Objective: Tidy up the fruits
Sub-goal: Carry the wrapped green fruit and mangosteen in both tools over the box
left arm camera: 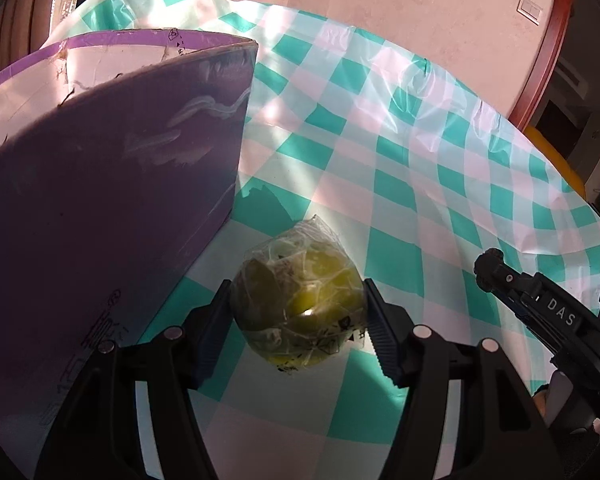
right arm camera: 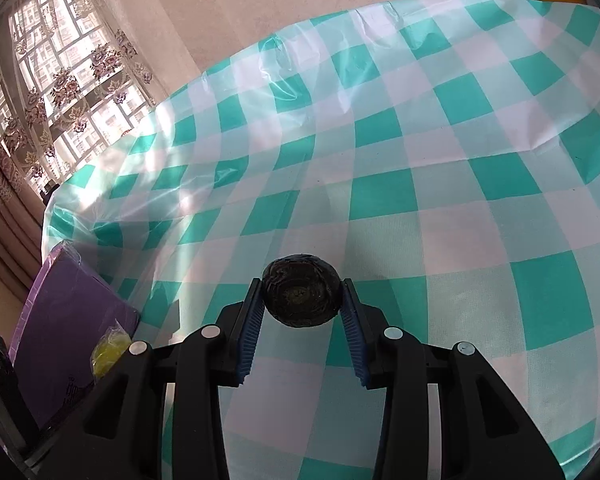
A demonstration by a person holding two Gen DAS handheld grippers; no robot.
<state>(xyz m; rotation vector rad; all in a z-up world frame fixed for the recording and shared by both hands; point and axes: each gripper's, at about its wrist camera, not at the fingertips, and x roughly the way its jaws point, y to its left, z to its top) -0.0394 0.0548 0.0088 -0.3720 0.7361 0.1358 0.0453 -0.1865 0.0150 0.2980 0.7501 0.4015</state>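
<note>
- while both fruits are gripped, neither is boxed: left tongs (left arm camera: 298, 312) clamped on plastic-wrapped yellow-green round fruit (left arm camera: 300, 304), beside tall purple cardboard box (left arm camera: 112, 168).
- right tongs (right arm camera: 302, 300) clamped on dark wrinkled round fruit (right arm camera: 300, 296) over green-white checked tabletop (right arm camera: 440, 184).
- judged early: both placements left.

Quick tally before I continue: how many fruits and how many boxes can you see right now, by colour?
Yellow-green fruit in plastic wrap: 1, between the left gripper fingers.
Dark fruit: 1, between the right gripper fingers.
Purple box: 1, on the checked tablecloth.
Total: 3 things, 2 of them fruits.
</note>
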